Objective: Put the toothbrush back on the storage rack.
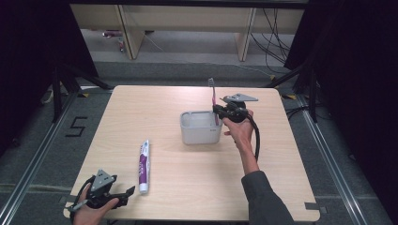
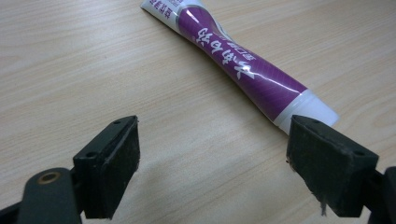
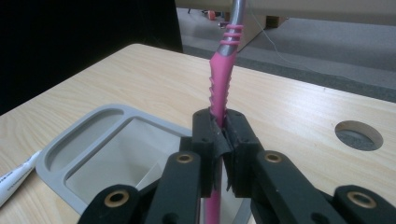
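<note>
A pink and grey toothbrush (image 1: 213, 96) stands upright over the right side of a grey square container (image 1: 187, 135) near the table's middle. My right gripper (image 1: 218, 109) is shut on the toothbrush handle (image 3: 218, 95), its jaws pinching the pink grip just above the container (image 3: 84, 144). A purple and white toothpaste tube (image 1: 143, 167) lies on the table at the front left. My left gripper (image 1: 127, 192) rests open at the front left corner, just left of the tube's cap end. In the left gripper view the tube (image 2: 238, 65) lies ahead of the open jaws, its white cap by the right jaw.
The light wooden table (image 1: 291, 164) has a round hole (image 3: 358, 135) near its far right. A person's hands and a dark sleeve (image 1: 265, 197) come in from the front edge. Black curtains and stands surround the table.
</note>
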The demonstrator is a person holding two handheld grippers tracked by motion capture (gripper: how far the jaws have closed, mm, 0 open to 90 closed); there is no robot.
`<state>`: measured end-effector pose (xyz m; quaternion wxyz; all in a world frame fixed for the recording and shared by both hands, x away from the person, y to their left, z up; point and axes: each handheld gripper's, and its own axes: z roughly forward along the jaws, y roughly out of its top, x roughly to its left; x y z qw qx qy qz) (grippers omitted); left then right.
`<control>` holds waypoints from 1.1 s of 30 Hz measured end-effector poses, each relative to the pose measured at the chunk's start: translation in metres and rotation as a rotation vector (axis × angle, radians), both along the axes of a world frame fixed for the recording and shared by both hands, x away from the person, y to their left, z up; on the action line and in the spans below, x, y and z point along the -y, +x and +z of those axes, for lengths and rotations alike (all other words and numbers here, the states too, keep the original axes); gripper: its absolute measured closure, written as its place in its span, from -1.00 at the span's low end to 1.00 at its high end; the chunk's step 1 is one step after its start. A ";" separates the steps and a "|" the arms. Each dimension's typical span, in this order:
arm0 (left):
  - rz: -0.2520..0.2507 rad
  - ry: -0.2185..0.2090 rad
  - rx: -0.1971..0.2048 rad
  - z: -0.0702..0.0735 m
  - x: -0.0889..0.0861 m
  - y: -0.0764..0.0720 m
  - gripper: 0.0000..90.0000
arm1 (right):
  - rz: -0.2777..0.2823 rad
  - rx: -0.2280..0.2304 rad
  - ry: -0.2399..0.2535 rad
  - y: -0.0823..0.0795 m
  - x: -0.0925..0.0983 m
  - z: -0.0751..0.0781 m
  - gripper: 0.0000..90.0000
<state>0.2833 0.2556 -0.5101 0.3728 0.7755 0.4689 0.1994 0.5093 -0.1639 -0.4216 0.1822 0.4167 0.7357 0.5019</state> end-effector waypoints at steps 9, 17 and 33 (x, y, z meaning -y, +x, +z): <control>0.021 -0.041 0.013 -0.001 0.003 0.000 -0.62 | 0.003 -0.014 0.004 -0.002 0.000 -0.009 0.86; 0.020 -0.043 0.014 -0.002 0.003 0.000 -0.62 | 0.004 -0.005 -0.024 -0.003 0.002 -0.009 0.86; -0.003 -0.012 0.001 0.000 0.000 0.000 -0.62 | 0.014 -0.019 -0.014 -0.004 0.002 -0.012 0.81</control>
